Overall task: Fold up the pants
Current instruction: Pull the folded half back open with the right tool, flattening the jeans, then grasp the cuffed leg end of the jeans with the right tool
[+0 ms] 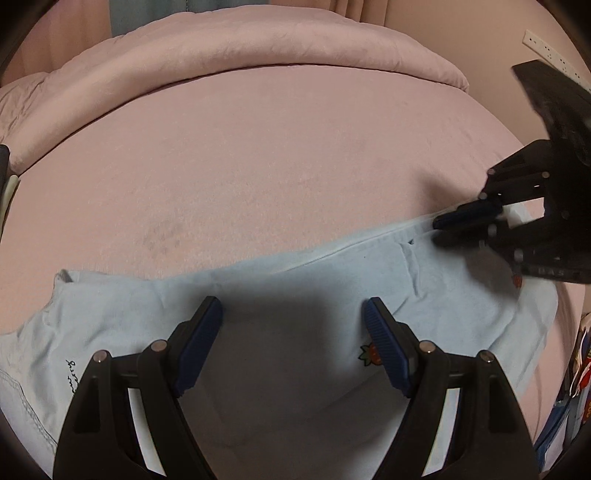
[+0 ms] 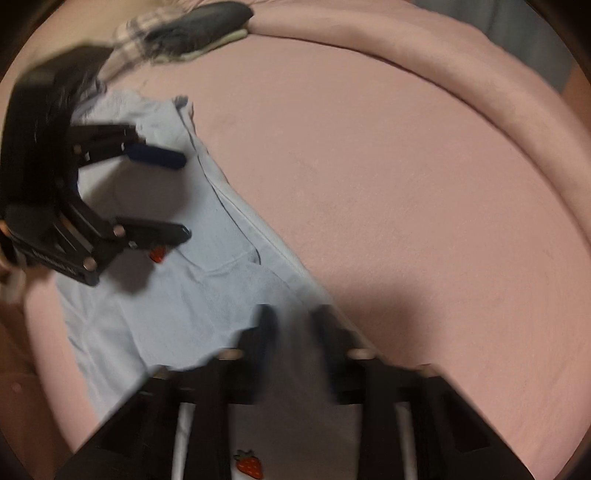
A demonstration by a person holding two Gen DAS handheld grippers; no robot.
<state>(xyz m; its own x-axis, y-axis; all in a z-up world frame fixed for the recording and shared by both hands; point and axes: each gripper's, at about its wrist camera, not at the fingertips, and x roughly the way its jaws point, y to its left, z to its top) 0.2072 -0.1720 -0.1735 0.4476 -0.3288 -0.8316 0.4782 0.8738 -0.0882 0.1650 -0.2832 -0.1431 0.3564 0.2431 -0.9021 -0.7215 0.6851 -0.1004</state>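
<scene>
One bed sheet (image 1: 277,166) (image 2: 406,184), pink, is noted filling most of both views. A rolled pink duvet (image 1: 240,48) (image 2: 443,48) is seen along its far edge. A small heap of dark and checked clothes (image 2: 192,26) is seen near the duvet's end in the right wrist view.

The pants (image 1: 110,314) (image 2: 184,295), pale blue, are laid flat on the sheet, spread as a long band at the near side of the bed. Creases and a pocket seam are noted across them.

The left gripper (image 1: 293,321) (image 2: 184,195) is held over the middle of the pants with its fingers spread wide. Nothing is caught between its blue pads, and its shadow is cast on the cloth below.

The right gripper (image 1: 443,229) (image 2: 295,325) is placed at the pants' far hem, toward one end. From the left wrist view its pads are seen pressed together, with the hem apparently pinched between them. Its own view is motion-blurred, so the grip is not confirmed there.

Two red strawberry patches (image 1: 369,354) (image 2: 248,466) are recorded on the cloth. Dark script stitching (image 1: 68,373) is noted near the other end; it cannot be read.
</scene>
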